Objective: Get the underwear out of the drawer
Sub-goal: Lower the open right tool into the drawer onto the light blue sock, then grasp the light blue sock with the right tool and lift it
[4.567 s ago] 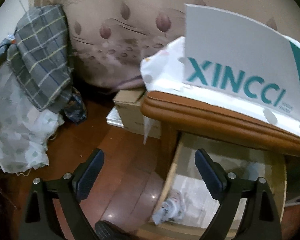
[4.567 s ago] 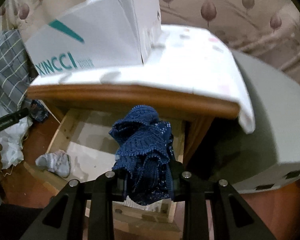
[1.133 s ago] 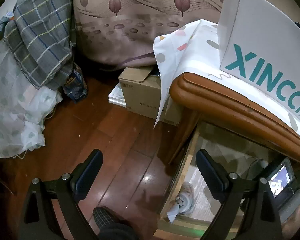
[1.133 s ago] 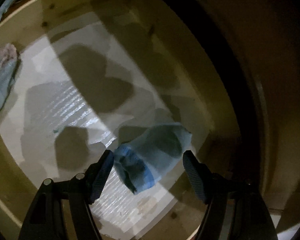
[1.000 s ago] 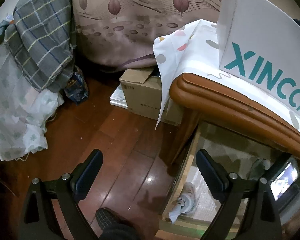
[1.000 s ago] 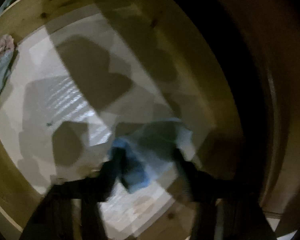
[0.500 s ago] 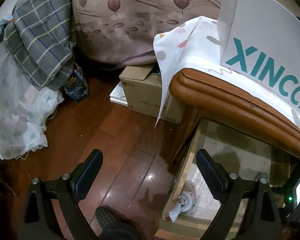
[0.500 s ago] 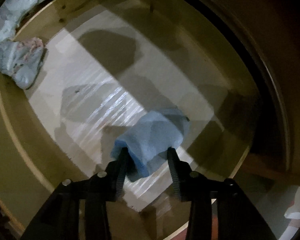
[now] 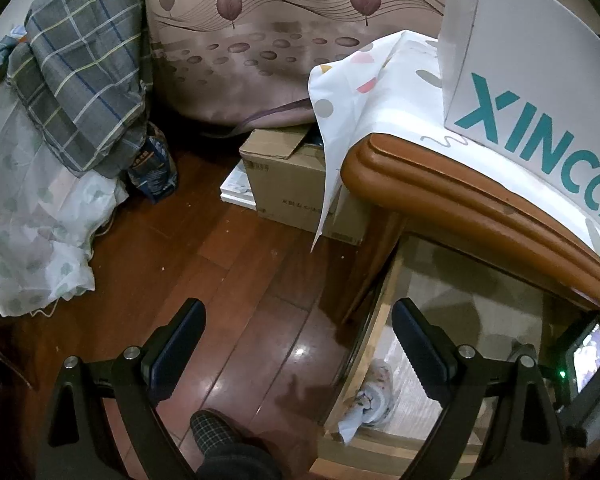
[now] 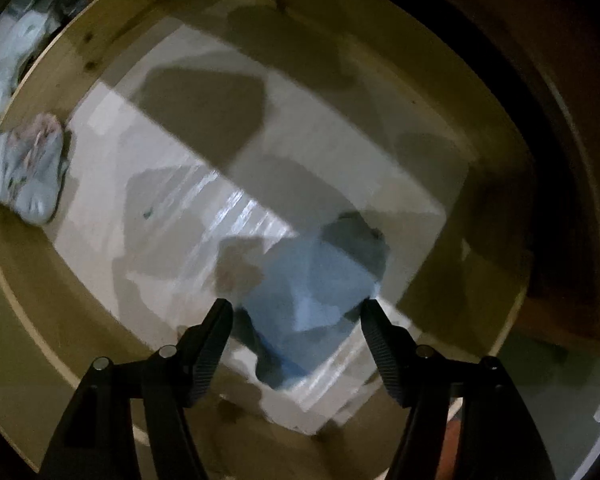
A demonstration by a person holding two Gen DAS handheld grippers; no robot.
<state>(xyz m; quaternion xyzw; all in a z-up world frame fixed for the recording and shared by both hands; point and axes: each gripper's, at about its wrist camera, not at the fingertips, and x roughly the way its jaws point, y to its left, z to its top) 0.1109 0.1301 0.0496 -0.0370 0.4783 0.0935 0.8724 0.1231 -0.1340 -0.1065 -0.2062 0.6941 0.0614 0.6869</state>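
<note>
A light blue piece of underwear (image 10: 312,292) lies crumpled on the white liner (image 10: 140,168) of the open wooden drawer (image 10: 80,52). My right gripper (image 10: 296,310) points down over it. Its jaws are opening and straddle the cloth, and the right pad (image 10: 374,320) sits at the cloth's edge. A pale patterned garment (image 10: 28,168) lies at the drawer's left side, also seen in the left wrist view as a pale bundle (image 9: 370,396). My left gripper (image 9: 298,310) hangs open and empty over the wood floor beside the drawer (image 9: 380,320).
A white XINCCI box (image 9: 532,80) stands on the cloth-covered cabinet top above the drawer. A cardboard box (image 9: 292,184) sits on the floor behind. Plaid fabric (image 9: 80,64) hangs at the left. A person's checked slipper (image 9: 216,436) is on the floor below my left gripper.
Half a second ago my right jaws were pinched on the blue underwear; now they stand wide and the view has swung. The left gripper has not moved.
</note>
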